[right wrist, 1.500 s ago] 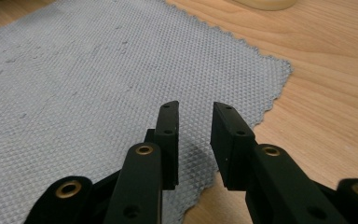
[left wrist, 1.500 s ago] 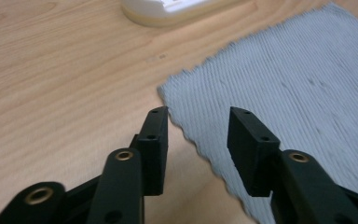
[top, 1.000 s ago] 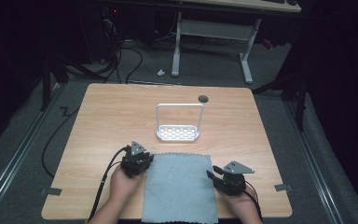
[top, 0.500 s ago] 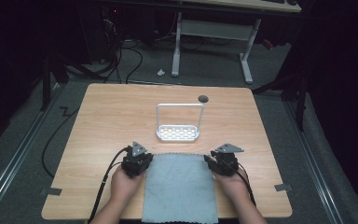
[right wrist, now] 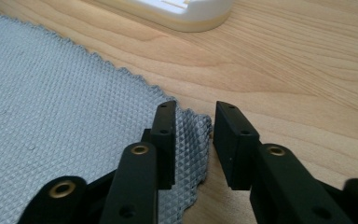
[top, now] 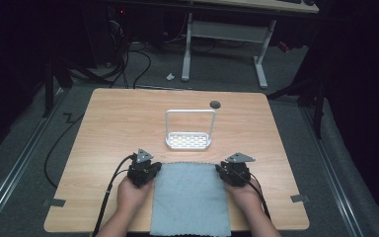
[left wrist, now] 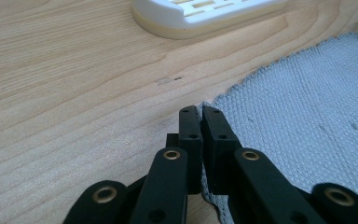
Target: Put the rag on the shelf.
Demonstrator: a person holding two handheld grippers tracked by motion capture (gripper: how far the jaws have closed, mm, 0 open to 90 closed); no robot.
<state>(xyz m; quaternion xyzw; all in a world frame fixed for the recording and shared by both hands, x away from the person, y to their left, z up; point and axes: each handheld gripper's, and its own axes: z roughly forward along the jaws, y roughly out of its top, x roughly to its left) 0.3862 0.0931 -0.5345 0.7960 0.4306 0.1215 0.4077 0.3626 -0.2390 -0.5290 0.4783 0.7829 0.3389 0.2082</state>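
A grey knitted cloth lies flat on the near middle of the wooden table. My left gripper is at the cloth's far left corner. In the left gripper view the left gripper has just been closing and its jaws pinch that corner of the cloth. My right gripper is at the far right corner. There the right gripper has just been closing, but its jaws still stand apart with the bunched corner of the cloth between them.
A white rack with a tall wire handle stands just beyond the cloth; its base shows in both gripper views. A dark round hole sits farther back. White desk legs and cables are on the floor behind.
My right hand moved forward along the cloth's right edge to its far right corner. The left hand stayed at the far left corner.
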